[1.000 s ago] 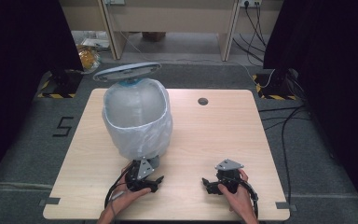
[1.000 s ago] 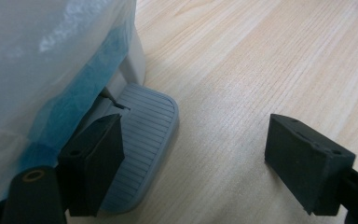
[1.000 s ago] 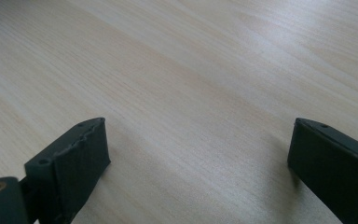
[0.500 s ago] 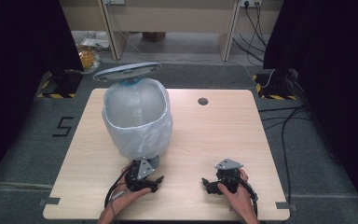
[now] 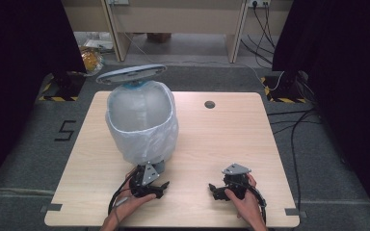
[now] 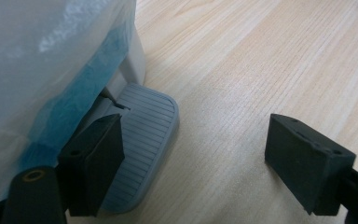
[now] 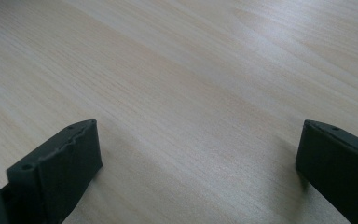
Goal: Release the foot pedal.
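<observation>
Where the table runs pale and bare across the middle of the high view, a small round hole sits toward its upper centre, well apart from everything else, and beyond the far edge grey floor carries a painted numeral at the left and loose cables at the right. The pedal bin stands left of centre in that view, its grey lid raised and tilted above the mouth, and a translucent white bag is draped over the rim and hangs down the body almost to the table. In the left gripper view the bag fills the upper left, a bluish tint showing through its lower folds, and the ribbed grey pedal juts out from the bin's foot at lower centre. The left gripper, at the lower left of the high view just beside the bin's base, holds its jaws wide with nothing between them; one jaw hangs over the pedal, though contact cannot be told. The right gripper, lower centre-right and well apart from the bin, has just been opening its jaws; they stand wide over bare wood, gripping nothing.
</observation>
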The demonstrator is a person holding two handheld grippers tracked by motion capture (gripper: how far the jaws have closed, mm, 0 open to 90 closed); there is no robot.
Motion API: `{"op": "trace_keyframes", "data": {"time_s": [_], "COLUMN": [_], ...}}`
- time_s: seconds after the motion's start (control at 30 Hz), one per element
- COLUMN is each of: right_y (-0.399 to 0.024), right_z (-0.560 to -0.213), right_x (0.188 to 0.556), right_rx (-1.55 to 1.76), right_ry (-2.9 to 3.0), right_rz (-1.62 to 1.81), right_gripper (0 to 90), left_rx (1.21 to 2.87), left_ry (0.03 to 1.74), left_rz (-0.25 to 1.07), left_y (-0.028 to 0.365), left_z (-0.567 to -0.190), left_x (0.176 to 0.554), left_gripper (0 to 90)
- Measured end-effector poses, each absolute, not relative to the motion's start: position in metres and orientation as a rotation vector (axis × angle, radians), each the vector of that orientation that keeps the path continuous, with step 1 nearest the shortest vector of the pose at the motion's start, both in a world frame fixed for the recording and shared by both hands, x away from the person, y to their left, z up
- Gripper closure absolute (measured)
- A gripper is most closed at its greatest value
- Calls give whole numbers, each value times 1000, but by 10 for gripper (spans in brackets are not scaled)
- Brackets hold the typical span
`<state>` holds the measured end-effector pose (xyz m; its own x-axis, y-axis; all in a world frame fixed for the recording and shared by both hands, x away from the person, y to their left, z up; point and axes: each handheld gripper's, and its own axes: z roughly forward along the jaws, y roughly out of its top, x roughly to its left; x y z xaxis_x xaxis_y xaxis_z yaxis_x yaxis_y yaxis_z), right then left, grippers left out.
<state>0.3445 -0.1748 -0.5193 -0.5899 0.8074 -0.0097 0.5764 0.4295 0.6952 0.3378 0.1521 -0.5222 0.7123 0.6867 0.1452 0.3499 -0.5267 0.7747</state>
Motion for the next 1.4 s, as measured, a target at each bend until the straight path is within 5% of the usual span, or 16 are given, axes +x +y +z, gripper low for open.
{"op": "trace_keyframes", "data": {"time_s": [1.4], "right_y": [-175], "right_z": [-519], "right_x": [345], "right_rx": [1186], "right_ry": [2347], "right_rz": [943], "right_gripper": [3], "left_rx": [2102], "left_ry": [796], "left_rz": [553], "left_y": [157], "left_z": [-520], "left_x": [338], "left_gripper": [215]}}
